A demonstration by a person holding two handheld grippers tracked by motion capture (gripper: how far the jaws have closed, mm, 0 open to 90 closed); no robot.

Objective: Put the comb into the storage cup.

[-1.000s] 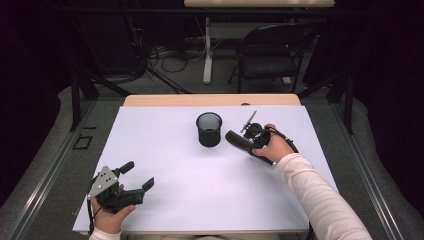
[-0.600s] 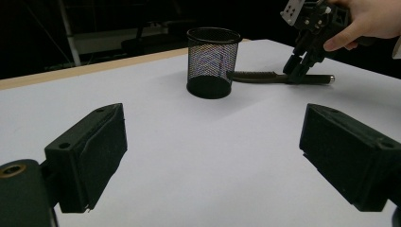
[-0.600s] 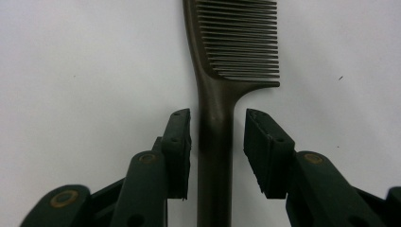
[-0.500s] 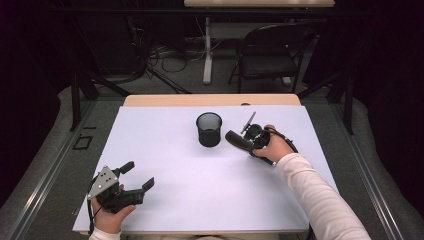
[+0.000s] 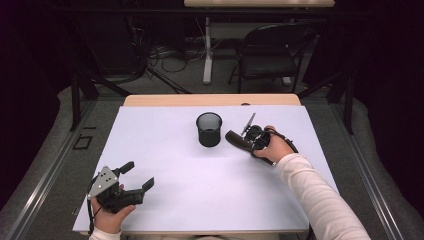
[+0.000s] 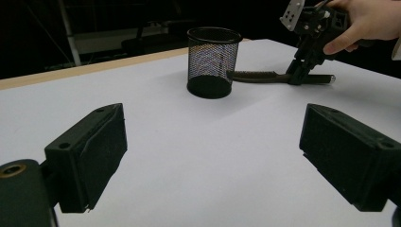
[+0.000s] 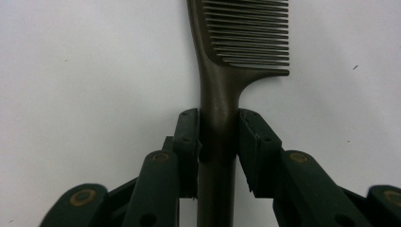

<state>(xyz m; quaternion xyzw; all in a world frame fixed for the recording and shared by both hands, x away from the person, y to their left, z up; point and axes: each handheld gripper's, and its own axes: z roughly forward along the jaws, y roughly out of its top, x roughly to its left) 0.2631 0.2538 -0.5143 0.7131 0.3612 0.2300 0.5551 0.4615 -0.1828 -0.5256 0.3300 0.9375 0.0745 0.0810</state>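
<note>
High view: right gripper (image 5: 248, 140) low on worktop (image 5: 165, 135), comb (image 5: 236, 140) between jaws, pointing 9 o'clock toward mesh cup (image 5: 209, 129) just beside. Left gripper (image 5: 135, 177) near front edge, well apart.

Left gripper view: jaws wide, empty; cup (image 6: 211, 61) at 12 o'clock, comb (image 6: 257, 76) flat beyond, 1 o'clock.

Right gripper view: jaws clamp comb handle (image 7: 218, 137); long axis runs 12 o'clock, teeth (image 7: 248, 33) to 3. Right hand nearer cup.

High view down over the table (image 5: 165, 150); left gripper view low, sharing its mesh cup (image 6: 211, 61); right close.
</note>
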